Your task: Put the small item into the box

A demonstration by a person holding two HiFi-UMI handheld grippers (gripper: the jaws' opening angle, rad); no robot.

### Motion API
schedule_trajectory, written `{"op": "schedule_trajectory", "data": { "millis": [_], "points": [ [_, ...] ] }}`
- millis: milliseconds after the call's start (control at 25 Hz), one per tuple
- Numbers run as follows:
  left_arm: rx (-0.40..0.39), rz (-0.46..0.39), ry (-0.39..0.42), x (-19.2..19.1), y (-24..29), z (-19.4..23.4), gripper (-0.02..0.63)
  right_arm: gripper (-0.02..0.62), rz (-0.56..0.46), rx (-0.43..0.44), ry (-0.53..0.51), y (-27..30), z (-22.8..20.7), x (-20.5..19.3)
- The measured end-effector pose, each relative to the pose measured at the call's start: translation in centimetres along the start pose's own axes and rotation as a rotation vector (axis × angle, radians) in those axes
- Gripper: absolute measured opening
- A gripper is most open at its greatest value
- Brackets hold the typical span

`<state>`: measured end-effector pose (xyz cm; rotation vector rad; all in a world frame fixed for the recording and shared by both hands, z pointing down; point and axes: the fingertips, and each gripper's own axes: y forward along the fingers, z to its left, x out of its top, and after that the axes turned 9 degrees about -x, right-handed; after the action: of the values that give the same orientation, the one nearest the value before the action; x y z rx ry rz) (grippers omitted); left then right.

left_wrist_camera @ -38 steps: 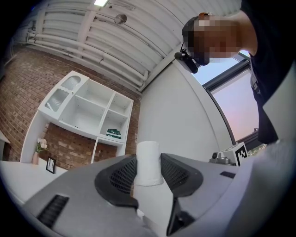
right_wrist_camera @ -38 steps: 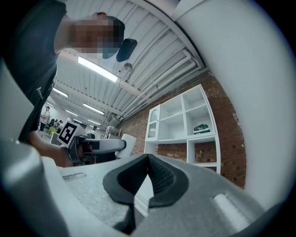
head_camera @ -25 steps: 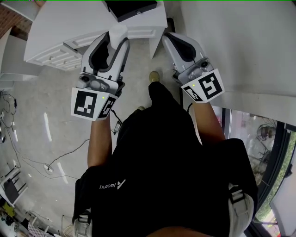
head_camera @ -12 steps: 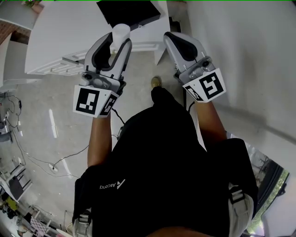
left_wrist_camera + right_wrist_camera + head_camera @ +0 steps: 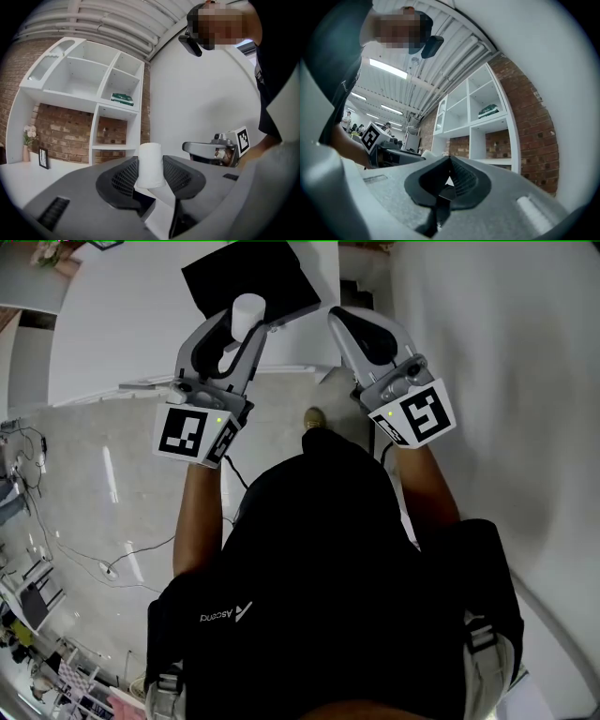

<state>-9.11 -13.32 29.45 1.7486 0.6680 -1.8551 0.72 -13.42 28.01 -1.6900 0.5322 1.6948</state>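
My left gripper [image 5: 246,326] is shut on a small white cylinder [image 5: 247,311], held upright between the black pads [image 5: 123,179]; the same cylinder [image 5: 150,165] stands between the jaws in the left gripper view. A black open box [image 5: 249,276] lies on the white table [image 5: 122,324] just beyond that gripper's tips. My right gripper [image 5: 349,319] hovers to the right of the box, level with the left one. In the right gripper view its jaws [image 5: 449,174] are shut with nothing between them.
A white wall shelf unit [image 5: 89,89] against brick stands ahead, with a green packet [image 5: 122,98] in one compartment. A white wall [image 5: 506,352] rises on the right. Cables [image 5: 112,563] trail over the grey floor at left. The person's shoe [image 5: 314,418] shows between the grippers.
Both grippers have moved forward toward the table, and the black box has come further into view. The left gripper's cylinder now sits over the box's near edge.
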Motion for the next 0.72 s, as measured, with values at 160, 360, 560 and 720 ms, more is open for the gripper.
{"op": "schedule_trajectory", "data": {
  "millis": [160, 360, 560, 720],
  "points": [
    [0.022, 0.104, 0.008, -3.1, 3.4, 2.5, 0.163, 0.002, 0.007, 0.025, 0.0, 1.9, -2.8, -1.1],
    [0.031, 0.26, 0.0, -7.3, 6.7, 4.4, 0.163, 0.002, 0.021, 0.045, 0.016, 3.2, -5.2, -2.3],
    [0.033, 0.401, -0.026, -11.0, 8.8, 6.1, 0.163, 0.002, 0.036, 0.049, 0.014, 3.9, -6.4, -3.0],
    [0.003, 0.512, -0.054, -13.6, 9.9, 6.7, 0.163, 0.002, 0.053, 0.032, 0.014, 4.3, -7.0, -3.4]
  ]
}}
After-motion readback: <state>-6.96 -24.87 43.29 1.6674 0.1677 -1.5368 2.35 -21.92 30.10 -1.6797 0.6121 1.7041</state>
